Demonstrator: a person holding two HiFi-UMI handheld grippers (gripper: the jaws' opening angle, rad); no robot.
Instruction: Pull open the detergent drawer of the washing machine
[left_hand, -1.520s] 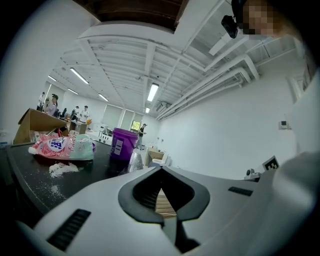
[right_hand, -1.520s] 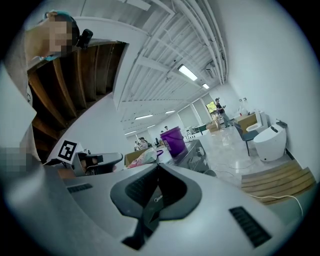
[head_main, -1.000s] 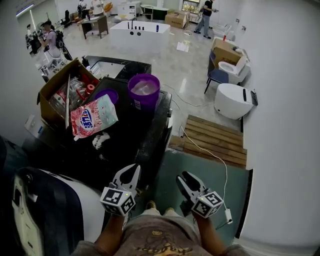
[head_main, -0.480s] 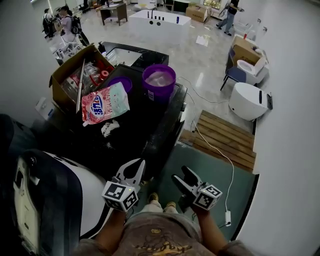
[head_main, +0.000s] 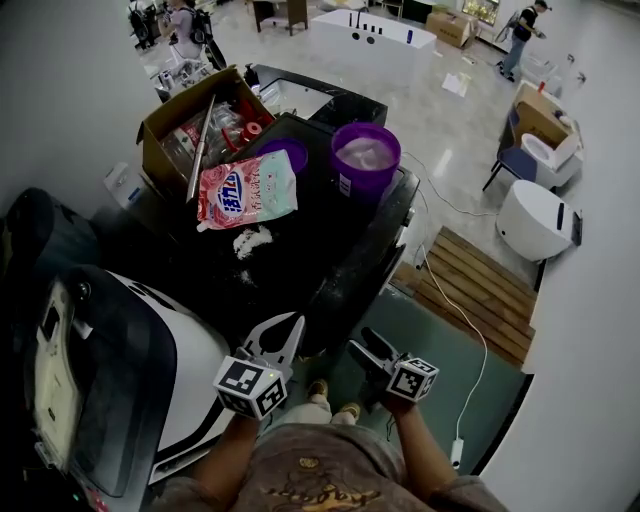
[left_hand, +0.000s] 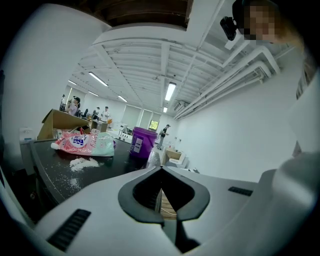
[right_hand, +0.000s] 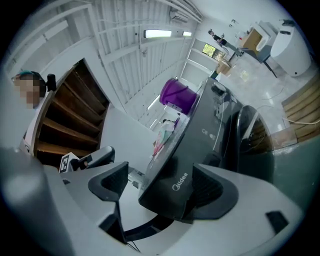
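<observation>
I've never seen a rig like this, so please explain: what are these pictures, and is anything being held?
A person holds a two-jaw grasping tool in each hand. One picture comes from a camera on their head, looking down; the other two come from cameras riding on each tool. On the black washing machine sit a pink detergent bag, spilled white powder and a purple bucket. The left tool is shut and empty. The right tool has just been opening; the machine's black front panel stands between its jaws, not clamped.

White walls enclose a glossy pale floor bearing a wooden pallet under strip lights.
</observation>
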